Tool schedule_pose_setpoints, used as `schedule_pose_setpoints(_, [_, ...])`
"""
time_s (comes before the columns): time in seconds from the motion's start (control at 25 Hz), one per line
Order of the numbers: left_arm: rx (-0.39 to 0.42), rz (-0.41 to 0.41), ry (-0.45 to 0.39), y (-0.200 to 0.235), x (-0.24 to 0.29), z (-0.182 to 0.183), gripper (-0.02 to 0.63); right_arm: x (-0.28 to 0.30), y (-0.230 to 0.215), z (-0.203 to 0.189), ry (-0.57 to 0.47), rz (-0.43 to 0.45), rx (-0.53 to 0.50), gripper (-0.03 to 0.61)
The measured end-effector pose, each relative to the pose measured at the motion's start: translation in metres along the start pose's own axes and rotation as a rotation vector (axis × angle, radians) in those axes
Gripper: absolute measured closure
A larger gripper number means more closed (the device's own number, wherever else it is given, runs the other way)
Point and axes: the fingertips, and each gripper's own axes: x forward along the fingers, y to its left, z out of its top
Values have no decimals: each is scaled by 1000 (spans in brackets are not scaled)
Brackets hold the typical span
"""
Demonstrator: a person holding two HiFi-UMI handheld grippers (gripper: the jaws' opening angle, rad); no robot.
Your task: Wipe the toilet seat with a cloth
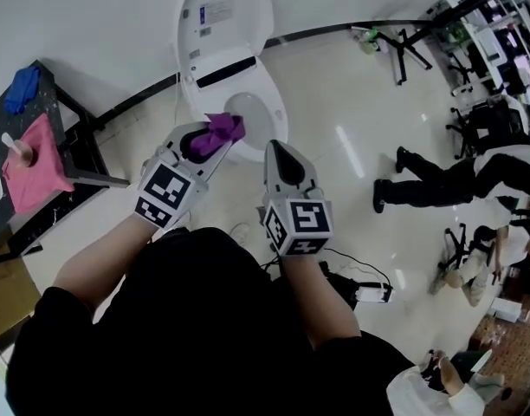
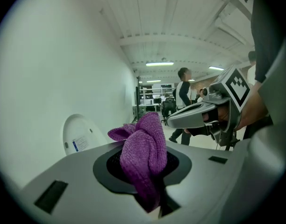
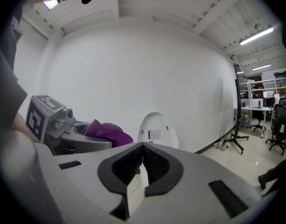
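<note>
My left gripper [image 1: 211,142] is pinching the purple cloth [image 1: 223,129] at the toilet seat [image 1: 274,111] near rim, 12 o'clock from me (lid [image 1: 223,11] is up). The right gripper [image 1: 276,148], at its 3 o'clock, is pressed together, empty.

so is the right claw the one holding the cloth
No, the purple cloth is clamped in the left claw, while the right claw is shut with nothing between its jaws.
</note>
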Motion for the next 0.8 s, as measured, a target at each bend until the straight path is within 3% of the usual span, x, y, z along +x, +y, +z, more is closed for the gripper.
schedule_pose_setpoints(0.32, [18,47,-29,-26,5,22,520,-17,-11,15,-44,45,-48,565])
schedule_pose_setpoints(0.8, [47,53,-46,-44,15,41,520,-31,-27,13,-61,47,-38,565])
